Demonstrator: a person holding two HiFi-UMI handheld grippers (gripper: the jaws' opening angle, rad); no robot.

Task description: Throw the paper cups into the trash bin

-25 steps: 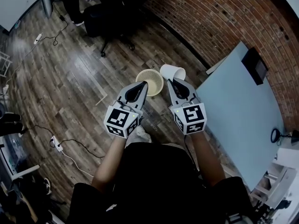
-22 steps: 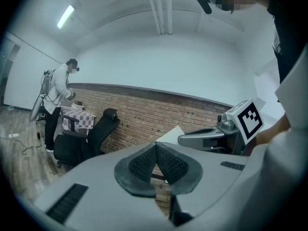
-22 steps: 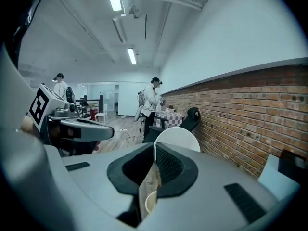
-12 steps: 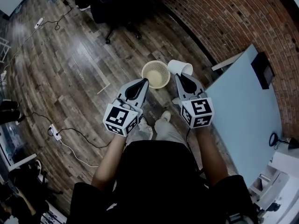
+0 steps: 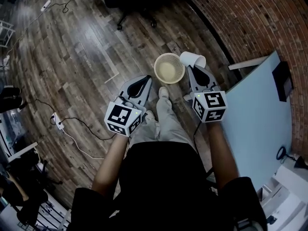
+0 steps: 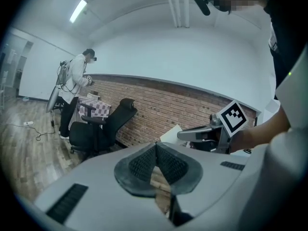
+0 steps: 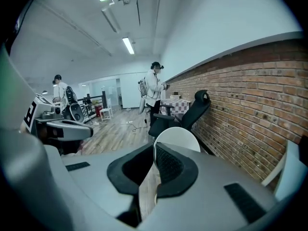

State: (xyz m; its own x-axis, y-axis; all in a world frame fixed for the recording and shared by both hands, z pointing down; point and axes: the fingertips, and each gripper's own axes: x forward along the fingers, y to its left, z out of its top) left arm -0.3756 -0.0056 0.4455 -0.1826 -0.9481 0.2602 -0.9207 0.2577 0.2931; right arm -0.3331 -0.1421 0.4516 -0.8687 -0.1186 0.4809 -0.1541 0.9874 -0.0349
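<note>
A smooth, white, tapered paper cup point(image 5: 193, 59) is being pinched by its thin wall between the ribbed black pads of the right gripper point(image 5: 196, 72), just beside the round cream mesh trash bin point(image 5: 157, 67). The left gripper point(image 5: 144, 81) is being held closed on nothing.

This is an open-plan office or studio workroom: a long room with a wooden plank floor point(image 5: 86, 57), an exposed brick wall point(image 5: 250, 18) and strip lights point(image 7: 128, 45) on a white ceiling; a black swivel chair point(image 6: 103, 126) stands by the wall, and a pale blue bench point(image 5: 262, 114) sits against the brick. A power strip point(image 5: 55, 121) with trailing cable lies on the boards; a round trash bin point(image 5: 169, 68) stands near the bench; a person in a white top point(image 7: 154, 93) stands further down the room, with glass partitions point(image 7: 108, 93) at the far end.
</note>
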